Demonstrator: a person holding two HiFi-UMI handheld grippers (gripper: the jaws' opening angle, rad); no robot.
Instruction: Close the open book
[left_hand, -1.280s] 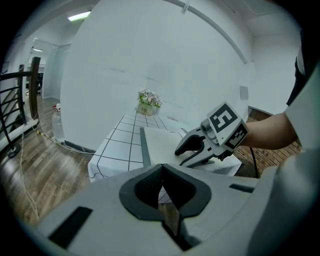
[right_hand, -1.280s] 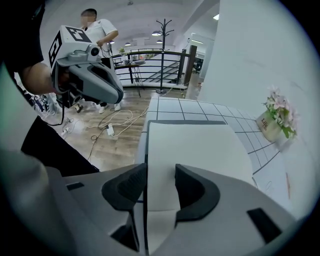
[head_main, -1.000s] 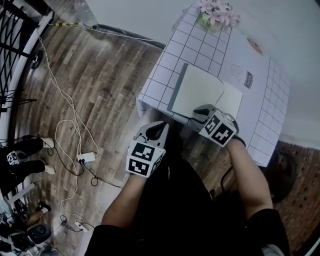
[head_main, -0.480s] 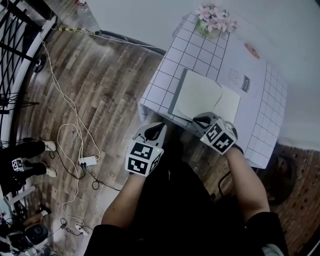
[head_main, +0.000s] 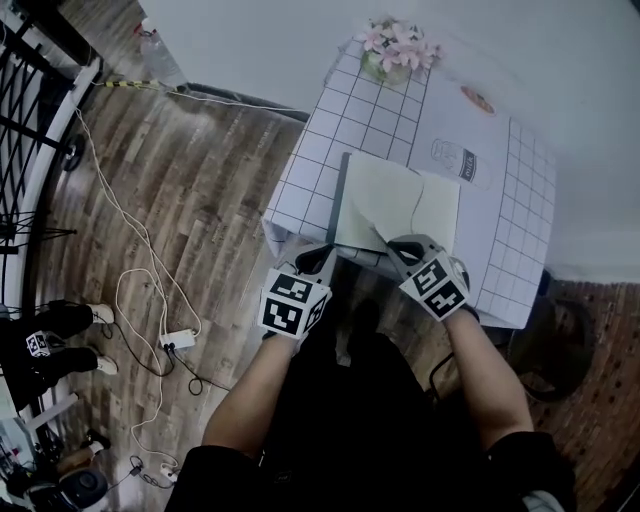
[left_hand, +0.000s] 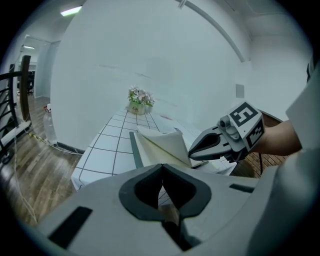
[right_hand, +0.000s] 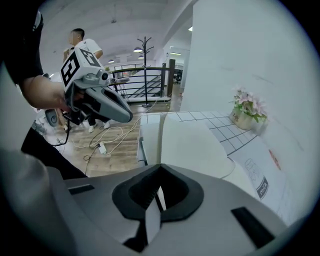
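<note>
The open book lies on the white grid tablecloth near the table's front edge. My right gripper is at the book's near edge. Its jaws have just been closing and are shut on a page, which curls up from the book. In the right gripper view the page's white edge runs between my jaws, with the book beyond. My left gripper hovers at the table's front edge, left of the book, shut and holding nothing. The left gripper view shows the lifted page and the right gripper.
A pot of pink flowers stands at the table's far end. A printed sheet lies right of the book. White cables and a power strip lie on the wooden floor. A black railing runs along the left. A person stands far off.
My right gripper closed on the near edge of a page and rose, so the page now curls up off the book. My left gripper moved up closer to the table's edge.
</note>
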